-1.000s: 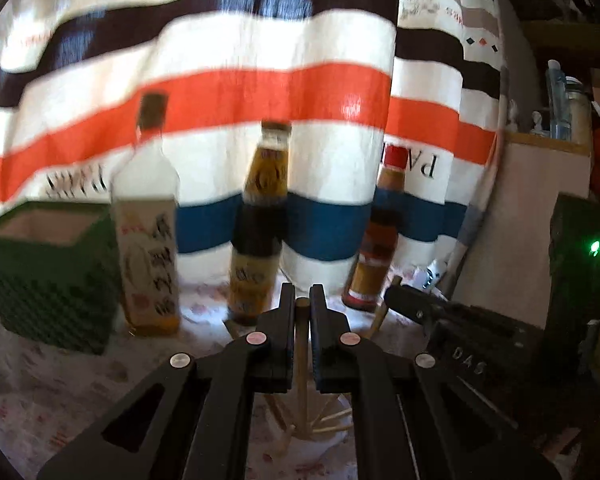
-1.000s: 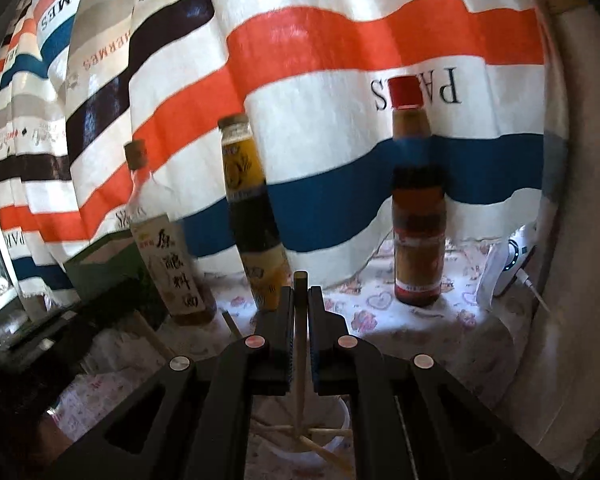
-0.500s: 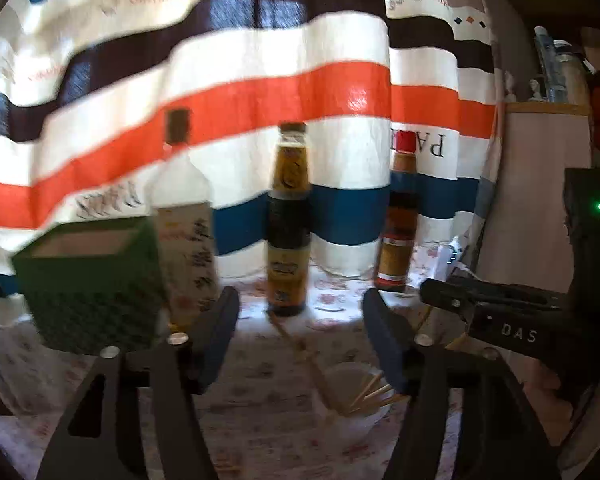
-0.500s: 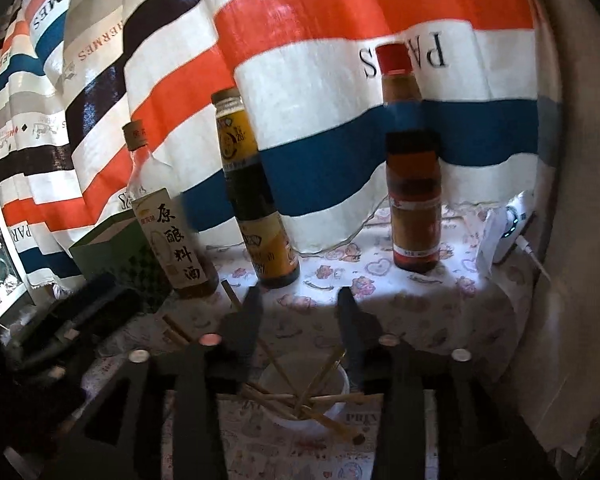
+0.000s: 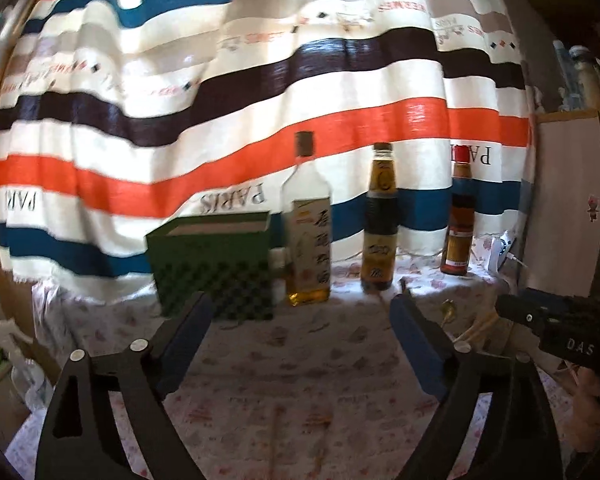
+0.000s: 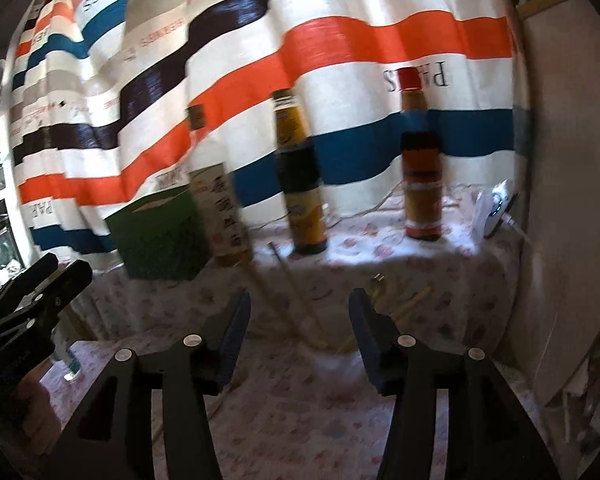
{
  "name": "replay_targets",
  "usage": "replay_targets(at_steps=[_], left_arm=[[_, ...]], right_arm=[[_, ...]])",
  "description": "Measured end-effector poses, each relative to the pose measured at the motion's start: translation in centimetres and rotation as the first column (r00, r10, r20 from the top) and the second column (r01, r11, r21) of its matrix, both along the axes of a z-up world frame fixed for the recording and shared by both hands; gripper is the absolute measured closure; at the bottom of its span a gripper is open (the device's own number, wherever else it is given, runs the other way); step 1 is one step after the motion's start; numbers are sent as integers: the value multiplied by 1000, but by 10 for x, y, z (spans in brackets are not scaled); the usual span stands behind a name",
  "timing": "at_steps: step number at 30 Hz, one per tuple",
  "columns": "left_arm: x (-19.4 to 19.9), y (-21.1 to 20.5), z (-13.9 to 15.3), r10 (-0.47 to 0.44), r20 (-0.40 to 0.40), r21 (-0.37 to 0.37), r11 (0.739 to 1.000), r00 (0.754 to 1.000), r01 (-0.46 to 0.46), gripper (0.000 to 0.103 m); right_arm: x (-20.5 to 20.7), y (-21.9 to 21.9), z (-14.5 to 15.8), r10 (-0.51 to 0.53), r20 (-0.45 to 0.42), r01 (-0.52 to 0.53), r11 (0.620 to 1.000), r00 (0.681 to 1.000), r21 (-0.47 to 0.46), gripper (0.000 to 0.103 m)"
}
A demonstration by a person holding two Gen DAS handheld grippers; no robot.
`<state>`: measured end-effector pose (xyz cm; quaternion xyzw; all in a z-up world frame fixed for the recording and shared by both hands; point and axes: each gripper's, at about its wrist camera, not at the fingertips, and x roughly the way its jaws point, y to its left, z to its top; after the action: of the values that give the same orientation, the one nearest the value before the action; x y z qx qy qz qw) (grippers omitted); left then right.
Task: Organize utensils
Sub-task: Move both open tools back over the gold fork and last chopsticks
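Observation:
Several wooden chopsticks lean in a blurred white cup on the flowered tablecloth. They show through the gap of my right gripper, beyond its fingertips and untouched. Its jaws are opening with nothing between the pads. My left gripper is spread wide and still opening, with only cloth between its fingers. In the left wrist view the chopsticks peek out at the right, beside the right gripper. The left gripper appears at the left edge of the right wrist view.
A green patterned box stands at the back left. A clear bottle, a dark sauce bottle and a red-capped bottle line up before a striped curtain. A white plug sits by the right wall.
Both grippers were shut on upright chopsticks over the cup; they have let go, opened and pulled back. The left view has swung left, so the cup is now off to its right.

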<state>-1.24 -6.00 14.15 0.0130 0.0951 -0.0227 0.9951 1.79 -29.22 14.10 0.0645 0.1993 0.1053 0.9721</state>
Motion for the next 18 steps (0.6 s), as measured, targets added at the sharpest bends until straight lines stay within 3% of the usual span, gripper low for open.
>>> replay_targets(at_steps=[3, 7, 9, 14, 18], left_arm=[[-4, 25, -23, 14, -17, -56, 998, 1000, -15, 7], [6, 49, -65, 32, -106, -117, 992, 994, -45, 7], [16, 60, -86, -10, -155, -145, 989, 988, -13, 7], [44, 77, -129, -8, -314, -168, 985, 949, -47, 7], [53, 81, -139, -18, -361, -178, 983, 932, -49, 7]], right_arm=[[-5, 15, -12, 10, -44, -10, 1000, 999, 14, 45], [-7, 33, -32, 65, -108, -60, 997, 992, 53, 45], [-4, 43, -42, 48, -118, -45, 999, 992, 26, 45], [9, 52, -65, 40, -126, -39, 999, 991, 9, 45], [20, 54, -85, 29, -169, -31, 999, 985, -10, 45]])
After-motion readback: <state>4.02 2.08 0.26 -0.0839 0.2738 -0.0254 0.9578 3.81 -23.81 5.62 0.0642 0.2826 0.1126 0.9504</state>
